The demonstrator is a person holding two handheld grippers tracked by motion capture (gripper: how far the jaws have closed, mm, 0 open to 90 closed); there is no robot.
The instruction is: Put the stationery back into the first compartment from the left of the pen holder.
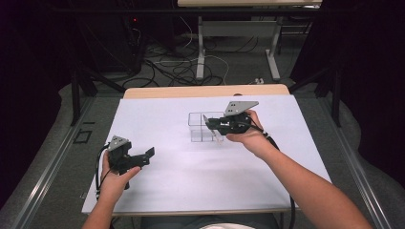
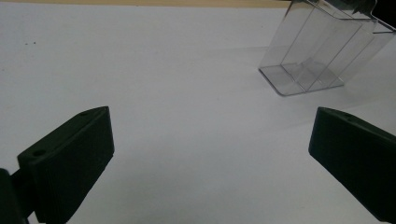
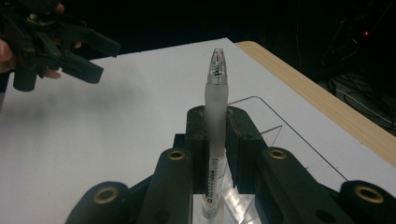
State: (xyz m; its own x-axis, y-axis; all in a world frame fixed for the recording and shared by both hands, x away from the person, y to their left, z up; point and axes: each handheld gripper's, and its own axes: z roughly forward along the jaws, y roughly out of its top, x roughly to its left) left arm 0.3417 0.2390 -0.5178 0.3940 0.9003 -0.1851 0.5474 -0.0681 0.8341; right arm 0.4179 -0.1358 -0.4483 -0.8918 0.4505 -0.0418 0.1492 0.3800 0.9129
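A frosted clear pen (image 3: 215, 88) stands upright between the pads of my right gripper (image 3: 215, 116), which is shut on its barrel. Below it lies a clear plastic box (image 3: 275, 135) with dividers. In the high view my right gripper (image 1: 210, 124) hovers over the right side of that clear box (image 1: 198, 128), near the middle of the white board (image 1: 167, 181). My left gripper (image 1: 145, 159) rests low at the board's left front, jaws wide apart and nothing between them. In the left gripper view, the left gripper (image 2: 210, 140) faces the clear box (image 2: 317, 51), which lies well ahead.
The white board lies on a wooden table whose far edge (image 1: 205, 90) shows behind it. Beyond the table are desk legs (image 1: 200, 52) and loose cables (image 1: 176, 69) on the floor. Dark frame rails run along both sides.
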